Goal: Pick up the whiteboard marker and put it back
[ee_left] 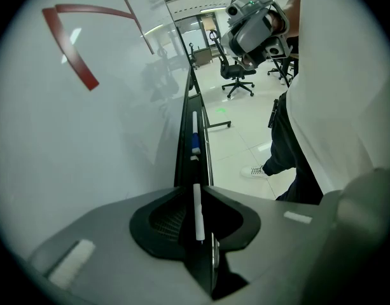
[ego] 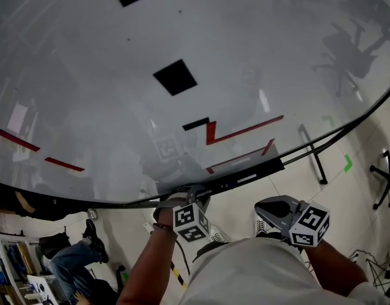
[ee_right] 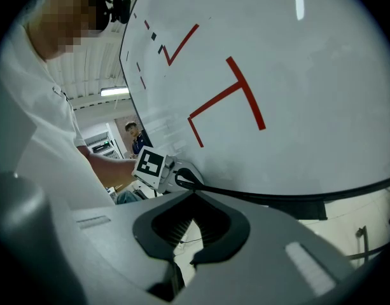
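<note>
Whiteboard fills head view; only its own view shows the left hand-held gripper pinching the marker.

The marker sits in the left gripper over the tray beneath the whiteboard.

The head view looks steeply down on the whiteboard, tray and both grippers, while the left gripper view runs close along the tray ahead of its fingers and the right gripper view faces the whiteboard past its fingers, each showing the other gripper.
</note>
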### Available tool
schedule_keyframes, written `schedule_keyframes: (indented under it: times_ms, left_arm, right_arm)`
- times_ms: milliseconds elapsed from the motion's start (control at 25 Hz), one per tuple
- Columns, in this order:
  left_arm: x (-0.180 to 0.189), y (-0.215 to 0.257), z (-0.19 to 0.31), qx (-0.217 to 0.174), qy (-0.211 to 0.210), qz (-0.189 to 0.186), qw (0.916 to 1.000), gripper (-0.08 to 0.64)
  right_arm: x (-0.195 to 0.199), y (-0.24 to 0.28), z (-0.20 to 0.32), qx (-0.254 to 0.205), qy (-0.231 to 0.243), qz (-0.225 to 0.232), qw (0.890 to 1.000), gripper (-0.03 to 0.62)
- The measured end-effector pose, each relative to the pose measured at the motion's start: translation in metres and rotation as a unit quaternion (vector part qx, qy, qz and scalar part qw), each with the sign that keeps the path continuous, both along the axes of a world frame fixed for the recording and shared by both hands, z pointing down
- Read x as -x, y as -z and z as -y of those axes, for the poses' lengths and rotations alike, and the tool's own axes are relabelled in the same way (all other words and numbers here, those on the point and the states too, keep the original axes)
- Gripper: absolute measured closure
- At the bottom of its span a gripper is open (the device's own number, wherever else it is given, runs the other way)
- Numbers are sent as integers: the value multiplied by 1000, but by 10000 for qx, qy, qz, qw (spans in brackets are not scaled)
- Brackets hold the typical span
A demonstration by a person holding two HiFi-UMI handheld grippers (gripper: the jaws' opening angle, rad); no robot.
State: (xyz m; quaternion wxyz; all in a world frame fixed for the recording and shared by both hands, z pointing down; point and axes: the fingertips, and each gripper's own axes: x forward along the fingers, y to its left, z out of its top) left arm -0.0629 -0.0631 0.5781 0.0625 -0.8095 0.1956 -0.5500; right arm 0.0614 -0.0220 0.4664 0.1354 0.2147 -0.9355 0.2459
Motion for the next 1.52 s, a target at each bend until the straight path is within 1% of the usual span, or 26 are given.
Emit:
schedule_keyframes:
  times_ms: [480,920,1120,1280,1520]
  left_arm:
    - [-3,-9,5,-38,112,189,9998,479]
    - [-4,-15,7,197,318,261,9990,506]
    - [-4,-14,7,179,346,231,9990,506]
    - [-3,-14,9,30,351,233,9991,506]
    - [-3,-6,4,26,532,-31,9986,506]
  right_arm:
    - [-1,-2,-3,35,-16,6,10000,591]
    - [-3,-2,-1,38,-28,-2,10000,591]
    - [-3,-3,-2,66,-16,-3,10000,591]
    - [-4,-1,-1,27,-17,-11,10000,591]
    - [-4,-2,0,46,-12,-9,10000,591]
